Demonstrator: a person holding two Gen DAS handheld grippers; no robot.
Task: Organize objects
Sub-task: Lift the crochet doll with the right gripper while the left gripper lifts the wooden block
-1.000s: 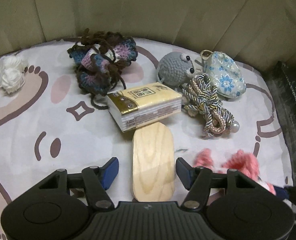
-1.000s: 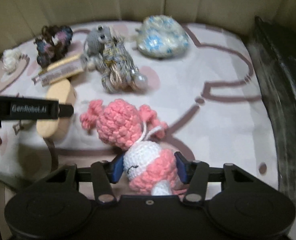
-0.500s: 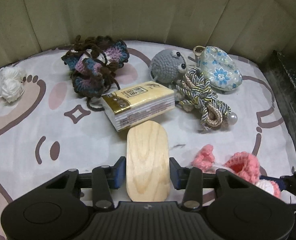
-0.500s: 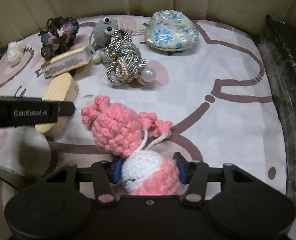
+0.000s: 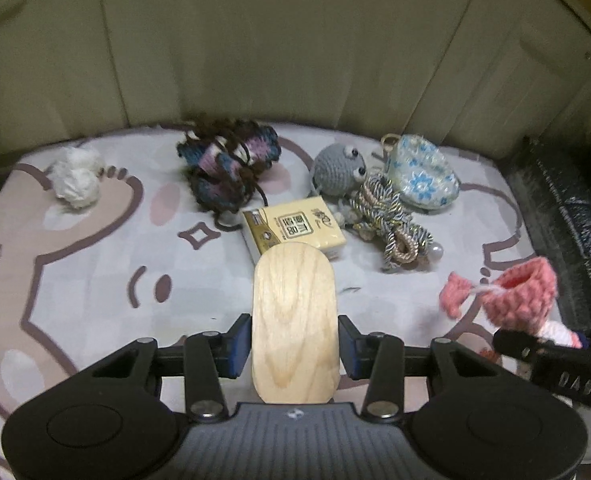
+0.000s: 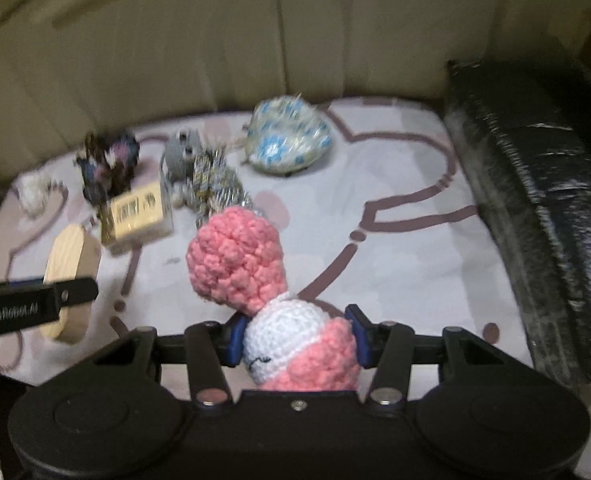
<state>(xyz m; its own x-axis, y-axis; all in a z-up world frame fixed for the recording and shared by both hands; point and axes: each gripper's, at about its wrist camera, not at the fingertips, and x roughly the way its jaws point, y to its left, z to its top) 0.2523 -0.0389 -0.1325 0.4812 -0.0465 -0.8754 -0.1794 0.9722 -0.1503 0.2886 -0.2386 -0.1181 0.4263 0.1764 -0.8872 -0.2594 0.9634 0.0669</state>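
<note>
A second ago the left gripper stood wide around the wooden block, which lay flat on the printed cloth; now its pads are clamped on the block's long sides and the block hangs clear of the cloth, its far end at twelve o'clock over the tissue pack. The right gripper stays clamped on the pink and white crochet doll, which has also come up off the cloth. Both pickups look done, so carrying each thing to its place is probably next; where that is cannot be told
</note>
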